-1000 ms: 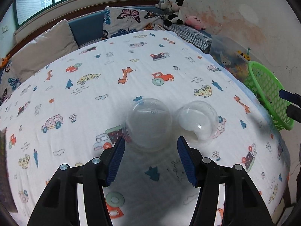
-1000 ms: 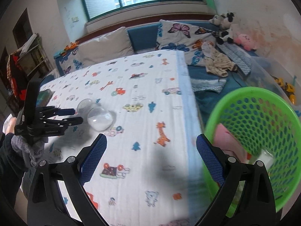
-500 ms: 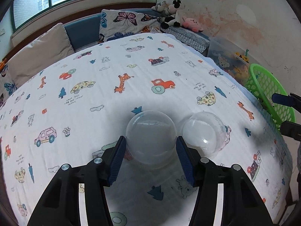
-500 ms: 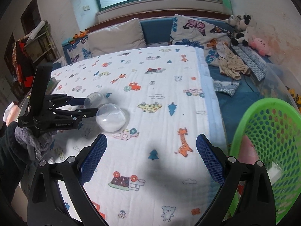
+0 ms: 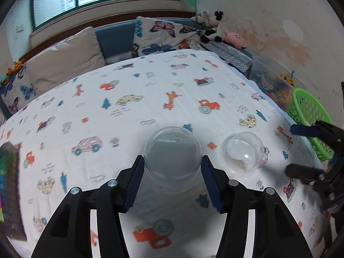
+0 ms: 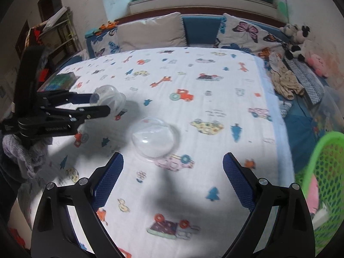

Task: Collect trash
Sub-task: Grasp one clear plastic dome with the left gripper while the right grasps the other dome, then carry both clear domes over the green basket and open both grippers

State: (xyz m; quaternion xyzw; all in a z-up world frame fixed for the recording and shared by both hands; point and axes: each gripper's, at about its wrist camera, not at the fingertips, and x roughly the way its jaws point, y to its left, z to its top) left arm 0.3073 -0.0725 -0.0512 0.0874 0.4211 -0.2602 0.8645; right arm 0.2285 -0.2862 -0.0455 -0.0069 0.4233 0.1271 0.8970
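Left gripper (image 5: 173, 179) clamped on a clear plastic cup (image 5: 172, 161), blue finger pads touching both its sides. Second clear dome lid (image 5: 243, 154) rests on the cartoon-print bed sheet (image 5: 129, 116), just right of the cup, apart from it. Right gripper (image 5: 309, 148) at the right edge, fingers spread, near a green basket (image 5: 309, 111) beside the bed.

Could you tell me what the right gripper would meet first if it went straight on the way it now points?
Probably the clear dome lid lying on the bed sheet, just ahead of the open right gripper and slightly left of its centre line; depth is uncertain.
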